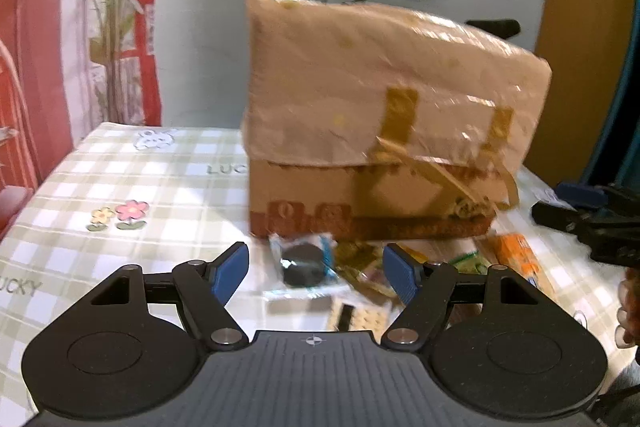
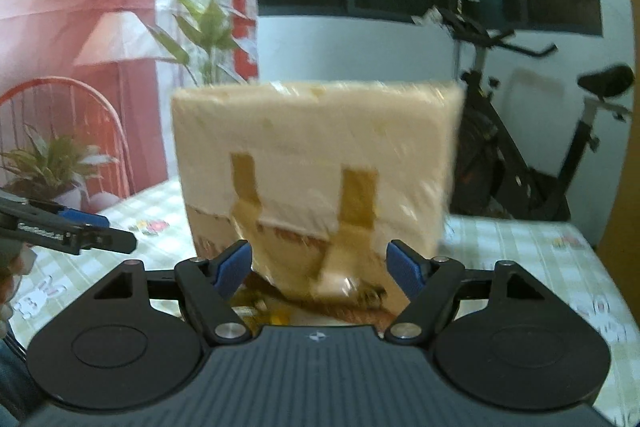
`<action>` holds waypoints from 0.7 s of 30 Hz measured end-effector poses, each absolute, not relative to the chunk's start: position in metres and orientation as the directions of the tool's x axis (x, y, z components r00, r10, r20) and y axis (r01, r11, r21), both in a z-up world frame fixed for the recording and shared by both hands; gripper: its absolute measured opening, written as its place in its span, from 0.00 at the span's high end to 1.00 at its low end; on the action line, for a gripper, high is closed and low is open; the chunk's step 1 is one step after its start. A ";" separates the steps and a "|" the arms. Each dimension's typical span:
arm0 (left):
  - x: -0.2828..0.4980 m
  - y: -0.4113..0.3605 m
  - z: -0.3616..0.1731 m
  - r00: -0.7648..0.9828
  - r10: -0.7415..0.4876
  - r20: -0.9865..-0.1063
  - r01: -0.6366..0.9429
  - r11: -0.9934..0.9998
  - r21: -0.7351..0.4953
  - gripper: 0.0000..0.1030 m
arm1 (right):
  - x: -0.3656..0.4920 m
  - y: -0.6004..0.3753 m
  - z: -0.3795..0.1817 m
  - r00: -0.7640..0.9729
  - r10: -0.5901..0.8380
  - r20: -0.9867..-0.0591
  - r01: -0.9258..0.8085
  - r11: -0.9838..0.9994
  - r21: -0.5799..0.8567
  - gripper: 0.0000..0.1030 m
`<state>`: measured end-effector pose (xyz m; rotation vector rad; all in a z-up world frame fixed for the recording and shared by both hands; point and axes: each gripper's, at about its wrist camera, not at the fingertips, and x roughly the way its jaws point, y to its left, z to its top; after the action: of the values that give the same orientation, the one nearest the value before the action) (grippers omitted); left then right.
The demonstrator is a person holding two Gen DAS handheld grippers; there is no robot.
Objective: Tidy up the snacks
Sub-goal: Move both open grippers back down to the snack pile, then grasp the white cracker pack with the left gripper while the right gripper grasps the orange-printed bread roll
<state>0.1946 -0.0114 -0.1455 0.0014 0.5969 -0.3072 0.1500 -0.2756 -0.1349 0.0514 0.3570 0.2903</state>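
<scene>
Basically, largest first;
table [image 1: 120,179]: checked cloth with flower prints is carrying everything; it is serving as the sorting surface, so box and snacks are sitting together on it;
cardboard box [image 1: 384,131]: standing upright mid-table, flaps wrapped in tape and looking closed or folded over; I cannot tell whether it is open on top; it is probably acting as the container for the snacks, judging from the task; in the right wrist view the cardboard box [image 2: 316,179] is filling the centre, directly ahead of that claw;
snacks [image 1: 360,267]: lying loose in a small heap just in front of the box base, touching or overlapping each other; likely waiting to be sorted, none looking handled yet;
dark round cookie packet [image 1: 302,263]: lying flat at the near-left edge of the heap, clear wrapper with blue trim; sitting between the left claw's fingers in the view, but on the table beyond them, not gripped;
orange packet [image 1: 516,251]: lying at the right end of the heap, near the box corner;
left gripper [image 1: 316,273]: jaws standing wide apart, holding nothing; pointing down at the heap, seemingly lining up a first pick;
right gripper [image 2: 320,267]: jaws also wide, gripping nothing; facing the box front, snacks barely showing below it;
blur: both views are smearing, details of wrappers unreadable.
</scene>
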 end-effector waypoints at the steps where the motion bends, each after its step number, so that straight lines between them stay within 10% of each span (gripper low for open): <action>1: 0.193 -0.013 -0.149 0.778 -0.288 -0.558 0.291 0.953 -0.086 0.26 | 0.149 -0.278 -0.142 0.895 0.275 -0.351 -0.258 0.961 0.096 0.26; 21: 0.197 -0.022 -0.188 0.731 -0.283 -0.621 0.272 0.955 -0.115 0.26 | 0.187 -0.299 -0.217 0.781 0.149 -0.606 -0.069 0.986 0.152 0.48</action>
<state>0.1966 -0.0224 -0.1884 -0.0168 0.6856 -0.3058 0.1868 -0.2987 -0.2169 0.1242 0.6642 0.1181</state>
